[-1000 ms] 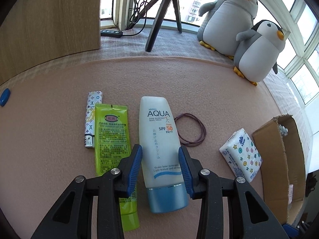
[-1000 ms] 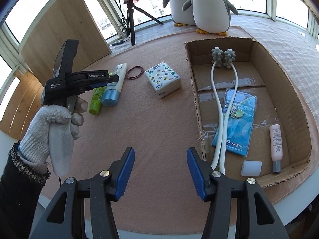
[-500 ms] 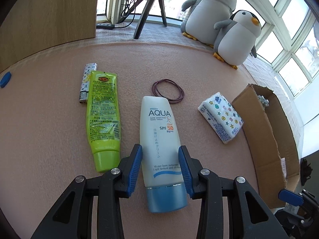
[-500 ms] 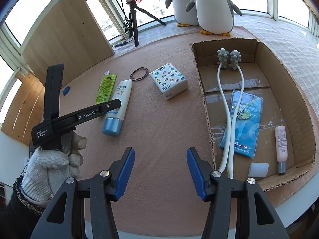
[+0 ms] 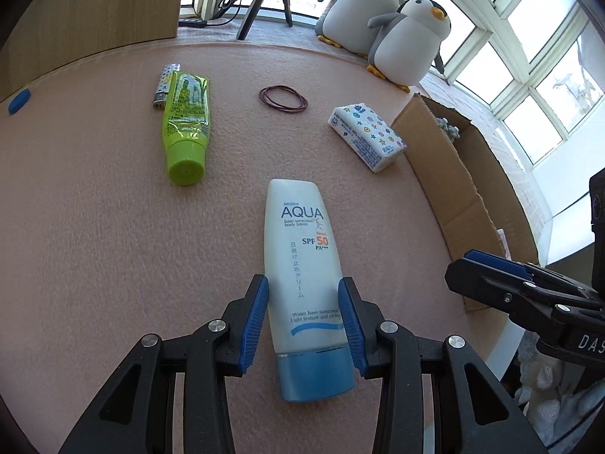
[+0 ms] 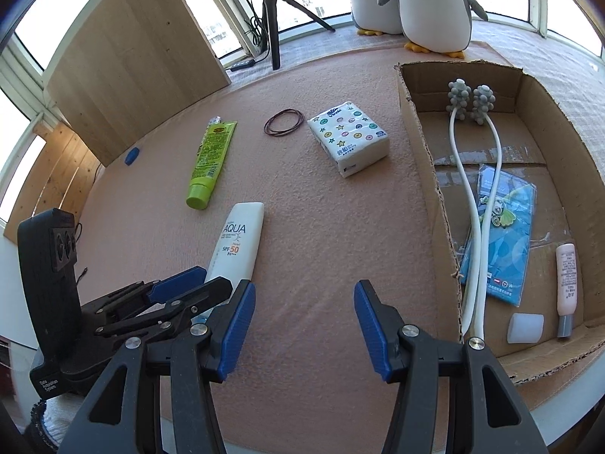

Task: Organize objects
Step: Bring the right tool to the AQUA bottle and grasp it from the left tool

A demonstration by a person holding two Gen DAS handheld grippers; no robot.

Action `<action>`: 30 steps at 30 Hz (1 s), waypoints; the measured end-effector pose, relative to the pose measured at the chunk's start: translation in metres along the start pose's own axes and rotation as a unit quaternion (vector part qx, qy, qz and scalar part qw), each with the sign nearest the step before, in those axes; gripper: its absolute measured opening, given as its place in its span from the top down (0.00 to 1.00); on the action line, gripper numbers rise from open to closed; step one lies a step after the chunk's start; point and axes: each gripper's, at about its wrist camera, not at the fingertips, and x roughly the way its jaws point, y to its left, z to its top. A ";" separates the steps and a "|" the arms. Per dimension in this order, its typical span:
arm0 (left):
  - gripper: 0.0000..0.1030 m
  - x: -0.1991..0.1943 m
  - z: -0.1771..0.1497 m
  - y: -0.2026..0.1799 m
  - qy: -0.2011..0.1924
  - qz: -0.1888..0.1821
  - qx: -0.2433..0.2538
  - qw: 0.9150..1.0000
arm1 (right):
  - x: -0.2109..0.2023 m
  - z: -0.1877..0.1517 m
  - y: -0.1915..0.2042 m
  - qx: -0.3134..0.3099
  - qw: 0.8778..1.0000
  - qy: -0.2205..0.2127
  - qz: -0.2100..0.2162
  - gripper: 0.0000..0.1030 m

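My left gripper (image 5: 303, 319) is shut on the white AQUA sunscreen tube (image 5: 298, 249), its blue pads pressing both sides just above the blue cap; the right wrist view shows the same sunscreen tube (image 6: 238, 242) held above the mat. A green tube (image 5: 185, 121) lies at the upper left with a small patterned lighter (image 5: 163, 87) behind it. A ring of brown hair ties (image 5: 283, 98) and a tissue pack (image 5: 366, 136) lie farther back. My right gripper (image 6: 302, 319) is open over bare mat, left of the cardboard box (image 6: 427, 159).
The box holds a white two-headed massager (image 6: 463, 159), a blue packet (image 6: 506, 227), a pink tube (image 6: 565, 283) and a small white cap (image 6: 525, 327). Two plush penguins (image 5: 382, 26) and a tripod (image 5: 261, 3) stand at the back. A blue clip (image 5: 19, 100) lies far left.
My left gripper has carried the sunscreen tube back and to the right, away from the green tube and toward the box. The right gripper has stayed nearly still and open.
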 end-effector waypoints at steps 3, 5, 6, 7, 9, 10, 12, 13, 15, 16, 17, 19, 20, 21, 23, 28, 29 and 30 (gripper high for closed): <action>0.58 -0.005 -0.009 0.001 0.006 -0.012 -0.006 1.000 | 0.007 0.000 0.005 -0.009 1.000 0.007 0.008 0.51; 0.57 -0.008 -0.015 0.001 0.008 -0.012 -0.005 1.000 | 0.011 -0.001 0.007 -0.012 1.000 0.006 0.014 0.51; 0.56 -0.008 -0.017 0.002 0.010 -0.016 -0.007 1.000 | 0.012 -0.001 0.007 -0.011 1.000 0.002 0.017 0.51; 0.55 -0.007 -0.019 0.003 0.013 -0.019 -0.010 1.000 | 0.013 0.000 0.006 -0.009 1.000 -0.003 0.021 0.51; 0.52 -0.006 -0.020 0.004 0.015 -0.020 -0.010 1.000 | 0.016 0.001 0.004 -0.002 0.999 -0.013 0.032 0.51; 0.51 -0.006 -0.020 0.003 0.014 -0.017 -0.009 1.000 | 0.016 0.002 0.003 -0.001 0.999 -0.015 0.034 0.51; 0.51 -0.006 -0.020 0.002 0.017 -0.015 -0.006 1.000 | 0.021 0.005 0.003 0.000 0.999 -0.010 0.032 0.49; 0.50 -0.006 -0.020 0.001 0.018 -0.013 -0.003 1.000 | 0.023 0.006 0.003 0.001 0.999 -0.006 0.031 0.49; 0.48 -0.005 -0.019 -0.002 0.020 -0.008 0.003 1.000 | 0.027 0.007 0.002 0.006 1.000 0.003 0.030 0.49; 0.47 -0.005 -0.020 -0.003 0.021 -0.006 0.005 1.000 | 0.030 0.008 0.001 0.008 0.999 0.010 0.030 0.49; 0.47 -0.005 -0.020 -0.004 0.021 -0.004 0.007 1.000 | 0.032 0.008 0.001 0.010 0.999 0.017 0.030 0.49; 0.46 -0.005 -0.021 -0.006 0.021 -0.002 0.011 1.000 | 0.037 0.008 0.002 0.011 0.999 0.030 0.027 0.49; 0.46 -0.005 -0.021 -0.006 0.022 -0.002 0.013 1.000 | 0.039 0.008 0.003 0.010 0.999 0.033 0.026 0.49; 0.46 -0.005 -0.021 -0.007 0.022 -0.002 0.014 1.000 | 0.040 0.008 0.005 0.008 0.999 0.034 0.025 0.49; 0.46 -0.005 -0.021 -0.008 0.023 -0.005 0.015 1.000 | 0.042 0.008 0.008 0.002 0.999 0.039 0.029 0.49; 0.45 -0.005 -0.021 -0.007 0.025 -0.016 0.008 1.000 | 0.048 0.007 0.021 -0.020 0.997 0.057 0.041 0.49; 0.45 -0.005 -0.021 -0.006 0.024 -0.019 0.005 1.000 | 0.049 0.008 0.023 -0.023 0.997 0.060 0.043 0.49; 0.45 -0.006 -0.021 -0.005 0.023 -0.023 0.002 0.999 | 0.051 0.008 0.025 -0.025 0.997 0.063 0.047 0.49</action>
